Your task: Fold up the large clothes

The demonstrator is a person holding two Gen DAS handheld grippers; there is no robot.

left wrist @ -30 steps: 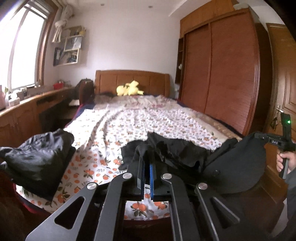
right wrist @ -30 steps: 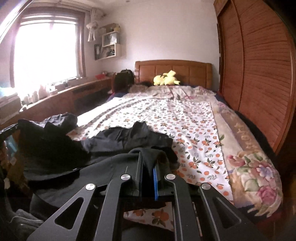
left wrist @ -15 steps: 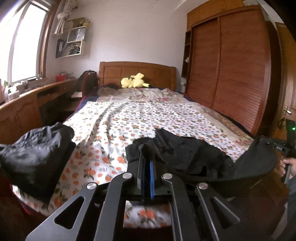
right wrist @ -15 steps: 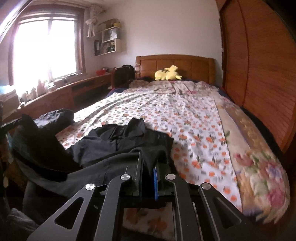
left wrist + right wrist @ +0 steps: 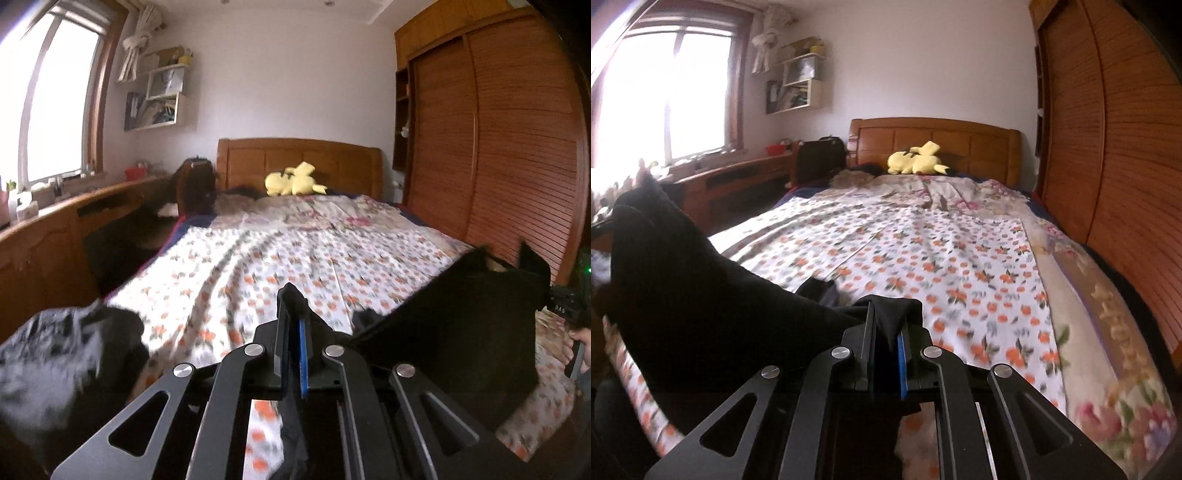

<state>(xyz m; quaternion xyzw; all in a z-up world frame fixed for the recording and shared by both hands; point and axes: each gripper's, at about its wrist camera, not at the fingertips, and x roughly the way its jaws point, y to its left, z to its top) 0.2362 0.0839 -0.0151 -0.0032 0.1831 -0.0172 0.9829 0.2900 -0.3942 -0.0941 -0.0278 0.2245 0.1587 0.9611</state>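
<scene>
Both tongs, left tongs (image 5: pixel 291 295) and right tongs (image 5: pixel 886 314), pinch the limp, lightweight black cloth garment (image 5: pixel 461 317) by an edge each, sagging between them over the floral-sheeted bed (image 5: pixel 942 258) — corners look the surest hold.

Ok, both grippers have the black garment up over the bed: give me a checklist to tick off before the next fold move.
1. Left gripper pinching the black garment: ok, cloth sits between its shut fingers.
2. Right gripper pinching the garment: ok.
3. Garment taut between the grippers: ok, in the left wrist view.
4. Floral bedsheet ahead free for laying down: ok.
5. Other dark clothing pile apart from the garment: ok.
6. Lower hem hanging evenly: cannot tell.
</scene>
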